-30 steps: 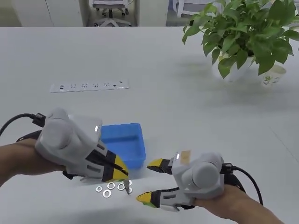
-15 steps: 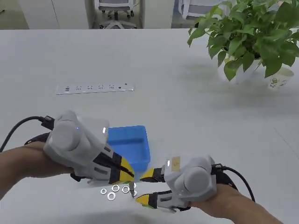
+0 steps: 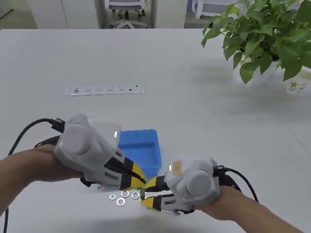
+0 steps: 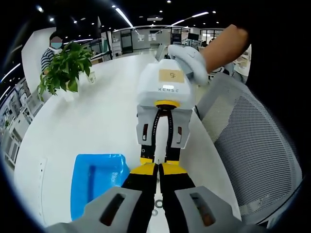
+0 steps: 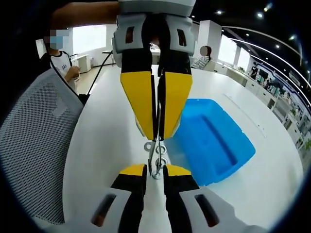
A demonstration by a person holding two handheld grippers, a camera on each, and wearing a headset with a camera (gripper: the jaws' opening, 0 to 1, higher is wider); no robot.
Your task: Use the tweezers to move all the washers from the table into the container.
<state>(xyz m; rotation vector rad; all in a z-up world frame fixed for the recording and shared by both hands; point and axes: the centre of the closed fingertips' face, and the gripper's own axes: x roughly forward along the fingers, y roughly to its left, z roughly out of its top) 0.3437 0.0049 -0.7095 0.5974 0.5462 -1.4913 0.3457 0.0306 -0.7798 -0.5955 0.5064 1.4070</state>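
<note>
Tweezers (image 5: pixel 156 137) pinched tight in my left gripper (image 3: pixel 138 175), tips over washers (image 3: pixel 124 196) beside blue container (image 3: pixel 141 144), my right gripper (image 3: pixel 152 193) jaws slightly apart.

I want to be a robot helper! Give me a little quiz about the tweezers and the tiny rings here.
1. True or false: the washers lie on the table, outside the blue container.
2. What is the left gripper pinching? A) tweezers B) a leaf C) a cable
3. Which lies farther from the left gripper: the power strip or the blue container?
Key: 1 true; 2 A; 3 the power strip.
</note>
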